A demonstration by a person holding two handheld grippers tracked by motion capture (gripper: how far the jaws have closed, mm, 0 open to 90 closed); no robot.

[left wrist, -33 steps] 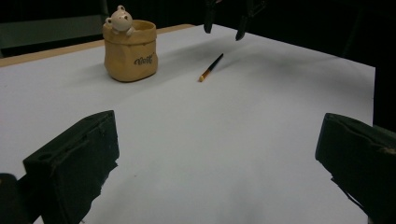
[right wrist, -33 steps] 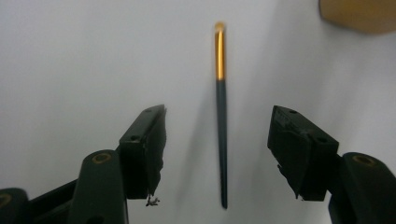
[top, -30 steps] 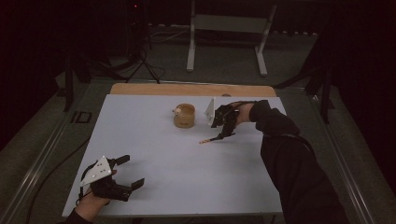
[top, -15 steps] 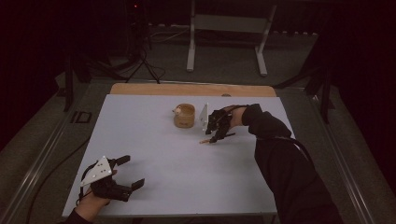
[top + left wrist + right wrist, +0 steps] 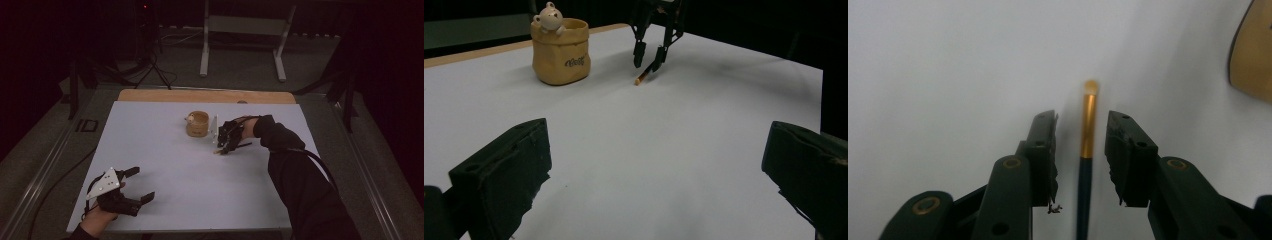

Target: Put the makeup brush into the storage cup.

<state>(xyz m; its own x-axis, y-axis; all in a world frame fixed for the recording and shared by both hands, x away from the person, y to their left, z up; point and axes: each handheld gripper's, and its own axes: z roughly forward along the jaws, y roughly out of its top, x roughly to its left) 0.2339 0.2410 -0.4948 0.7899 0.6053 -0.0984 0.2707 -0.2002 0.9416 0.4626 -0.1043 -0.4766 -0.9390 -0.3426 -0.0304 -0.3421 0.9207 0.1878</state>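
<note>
Right claw [image 5: 226, 144]: I see it tipped steeply down at the white table [image 5: 200, 190], its tips close to the surface. Its jaws have just been closing; in the right gripper view they stand narrowly apart with a slim gap on each side of the brush, the pads not yet pressing on it.
Right arm: the dark sleeve [image 5: 295, 175] reaches forward from the near right edge, the forearm angled inward toward the table's far middle, the wrist bent down.
Brush: the thin dark-handled brush with a gold ferrule and tan tip [image 5: 1088, 135] lies flat on the table between the right claw's jaws, its tip poking out just beyond them.
Pot: the tan sack-shaped ceramic pot with a small bear on its rim [image 5: 197, 123] stands just beside the right claw, on the side away from the sleeve.
Left claw [image 5: 137, 184]: I see it resting low at the near left corner, well apart from the brush, jaws spread wide and holding nothing.
Left hand [image 5: 97, 215]: grips the claw's body from behind, keeping it level and pointing across the table.
</note>
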